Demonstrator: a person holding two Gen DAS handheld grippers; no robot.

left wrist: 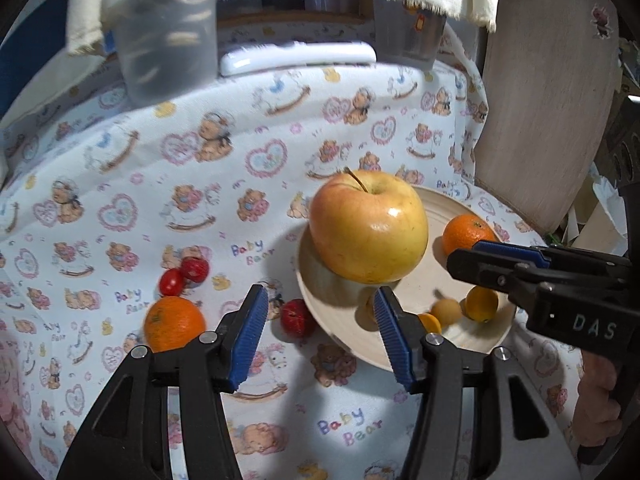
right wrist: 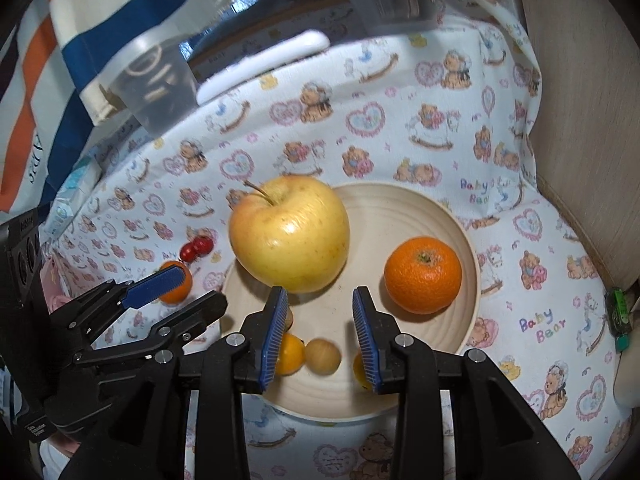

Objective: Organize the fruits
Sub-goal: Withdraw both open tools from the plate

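Observation:
A big yellow apple point(left wrist: 368, 226) rests on the left side of a pale wooden plate point(left wrist: 344, 304). The plate also holds an orange point(right wrist: 423, 275) and several small yellow fruits point(right wrist: 323, 356) near its front. My left gripper point(left wrist: 320, 320) stands open over the plate's left rim, just short of the apple, with nothing held. My right gripper point(right wrist: 320, 300) is open above the plate's front, with the small fruits below it and the apple just beyond. On the cloth lie another orange point(left wrist: 174, 322) and three small red fruits point(left wrist: 184, 276).
A bear-print cloth point(left wrist: 240, 168) covers the table. At the back stand a clear plastic tub point(left wrist: 168, 52), a white flat object point(left wrist: 298, 56) and another container point(left wrist: 412, 36). A tan chair back point(left wrist: 548, 120) rises at the right. A hand point(left wrist: 596, 412) holds the right gripper's handle.

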